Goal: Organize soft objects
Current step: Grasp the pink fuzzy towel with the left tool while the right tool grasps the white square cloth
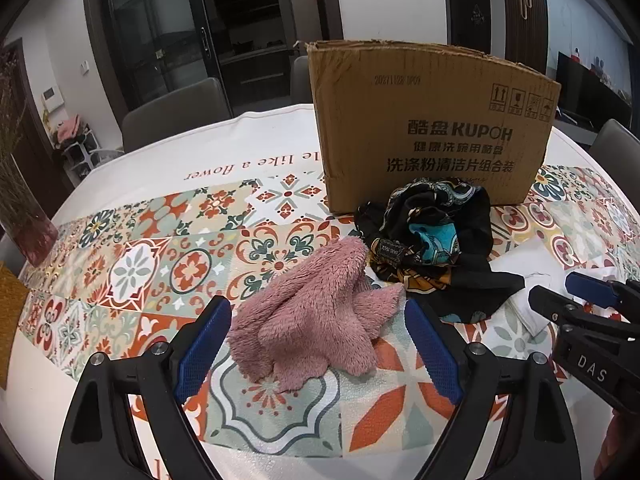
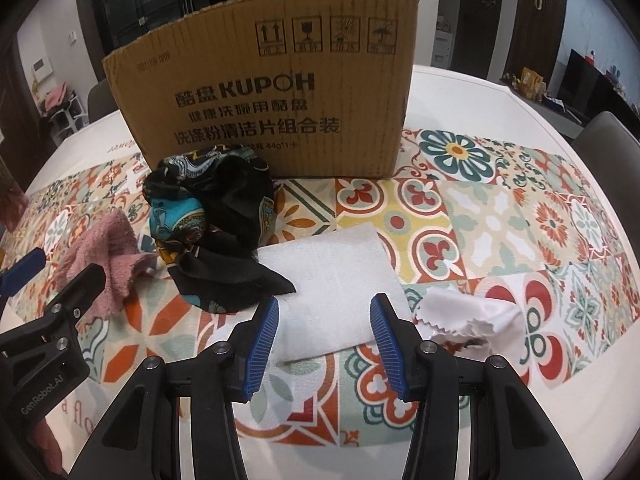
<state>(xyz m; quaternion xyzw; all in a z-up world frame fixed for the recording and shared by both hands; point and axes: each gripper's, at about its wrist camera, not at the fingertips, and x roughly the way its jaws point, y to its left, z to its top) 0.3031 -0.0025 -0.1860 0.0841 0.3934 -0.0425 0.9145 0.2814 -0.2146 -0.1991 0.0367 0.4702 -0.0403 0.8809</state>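
A: What is seen from the left wrist camera?

B: The left gripper (image 1: 318, 344) is held wide open, and nothing is gripped by it. A fluffy pink cloth (image 1: 316, 320) is seen lying between its blue pads (image 1: 432, 354). The cloth is in front of the cardboard box (image 1: 432, 128), on the tiled tablecloth (image 1: 160, 256). A crumpled black patterned scarf (image 1: 432, 240) is piled right at the foot of the box, touching the pink cloth.

A: And from the right wrist camera?

B: The right gripper (image 2: 324, 340) is opened wide too, and nothing is held. A flat white cloth (image 2: 332, 280) is spread in front of the box (image 2: 272, 96), with its near edge between the pads. A small white wipe with zigzag edges (image 2: 476, 320) is found beside it, further from the box.

A: How should the grab be done well?

B: It looks like the pink cloth is to be picked first. The pads should be lowered until the thick middle of the cloth is squeezed, not just a loose corner. It should then be lifted high, so the box's top edge is cleared. The scarf could be dragged along, so the pull should be slow.
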